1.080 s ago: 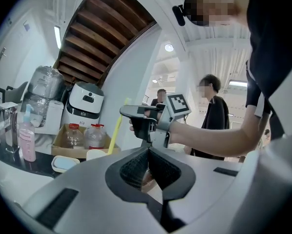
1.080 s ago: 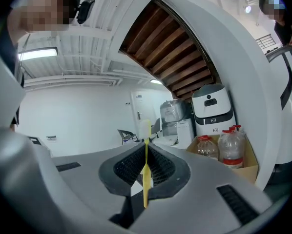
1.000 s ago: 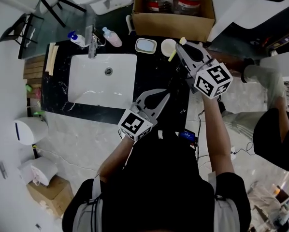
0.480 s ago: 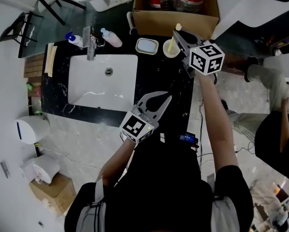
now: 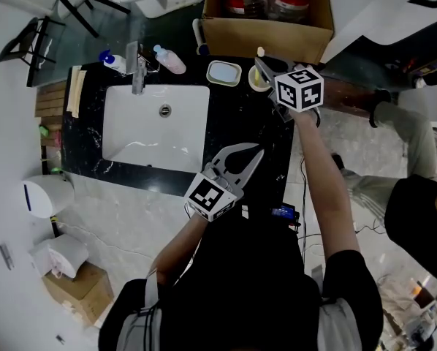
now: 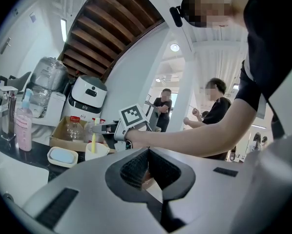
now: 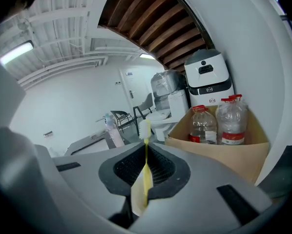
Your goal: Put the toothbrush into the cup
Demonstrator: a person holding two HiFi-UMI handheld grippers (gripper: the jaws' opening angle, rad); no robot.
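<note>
Right tool (image 5: 259, 65) clamped on the toothbrush (image 7: 145, 175), held upright with its lower end in the cup (image 6: 96, 152); left tool (image 5: 255, 153) closed on nothing, well away from the cup

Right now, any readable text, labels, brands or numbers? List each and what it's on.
No legible text anywhere.
Red labels on the clear plastic bottles in the brown cardboard box: too small to read.
Dark mark on the white appliance: blurred.
Black-and-white marker cubes: square patterns only, no letters.
</note>
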